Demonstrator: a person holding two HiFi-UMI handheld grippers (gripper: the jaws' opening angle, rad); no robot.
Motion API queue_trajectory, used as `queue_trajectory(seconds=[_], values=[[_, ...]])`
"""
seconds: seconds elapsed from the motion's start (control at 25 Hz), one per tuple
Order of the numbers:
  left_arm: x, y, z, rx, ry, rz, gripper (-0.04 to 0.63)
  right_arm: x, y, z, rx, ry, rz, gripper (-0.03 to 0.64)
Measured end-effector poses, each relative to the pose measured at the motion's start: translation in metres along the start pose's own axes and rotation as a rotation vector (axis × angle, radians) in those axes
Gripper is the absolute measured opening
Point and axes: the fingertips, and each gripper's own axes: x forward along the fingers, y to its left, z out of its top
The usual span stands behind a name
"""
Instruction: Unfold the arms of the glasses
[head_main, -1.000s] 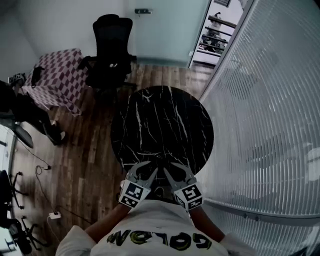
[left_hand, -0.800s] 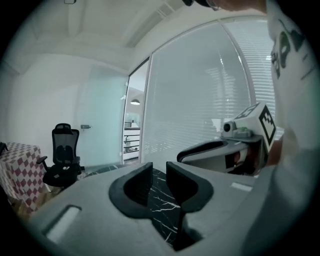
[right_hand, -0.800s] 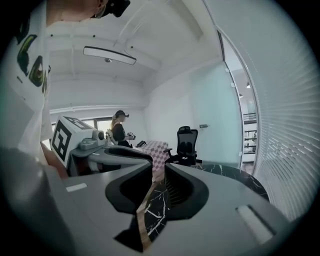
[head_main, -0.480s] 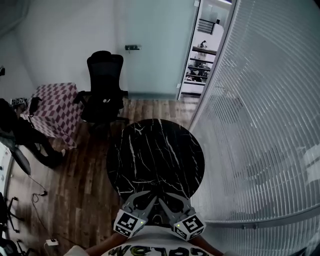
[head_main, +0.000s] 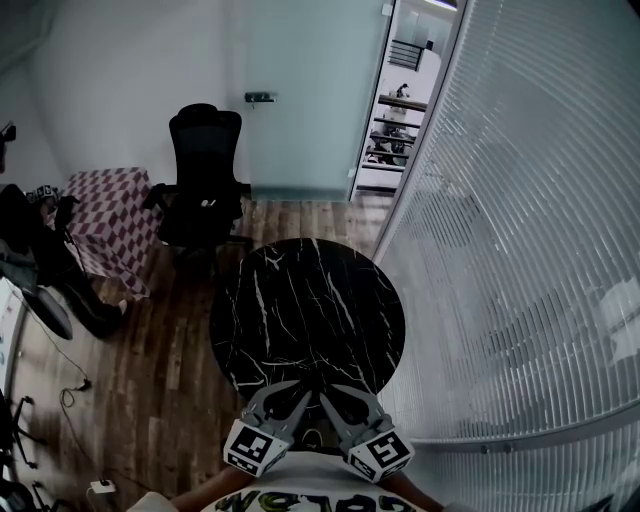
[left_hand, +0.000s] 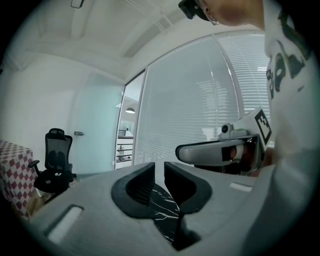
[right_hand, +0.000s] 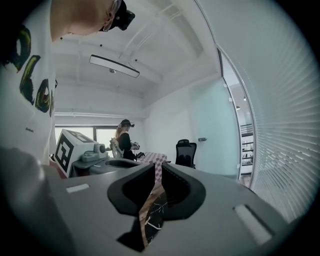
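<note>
At the near edge of the round black marble table (head_main: 300, 300), in the head view, the left gripper (head_main: 290, 395) and the right gripper (head_main: 340, 395) are side by side close to the person's chest. Their tips lean towards each other and their marker cubes sit nearest the printed white shirt (head_main: 310, 492). The tabletop in front of them looks bare, and the glasses cannot be made out here. A black office chair (head_main: 205, 180) stands beyond the table on the wooden floor (head_main: 170, 350), and a checkered cloth (head_main: 105, 215) covers a low table to its left. A glass wall with blinds (head_main: 500, 250) runs down the right side.

In the left gripper view, the fingers stand a narrow gap apart, having just been closing. Nothing is between them, and only a sliver of the marble top shows through the gap. The right gripper reaches across on the right, level with them and apart from them.

In the right gripper view, the fingers are likewise narrowly parted and hold nothing. The gap shows marble, floor and the checkered cloth. A second person (right_hand: 123, 137) stands by that cloth, well back. The glasses show in neither gripper view.
</note>
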Motion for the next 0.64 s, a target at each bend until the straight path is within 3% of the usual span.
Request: queue_trajectory(seconds=[0.64], values=[[-0.001, 0.020, 0.006, -0.015, 0.013, 0.012, 0.063, 0.021, 0.002, 0.010, -0.018, 0.021, 0.024, 0.044]])
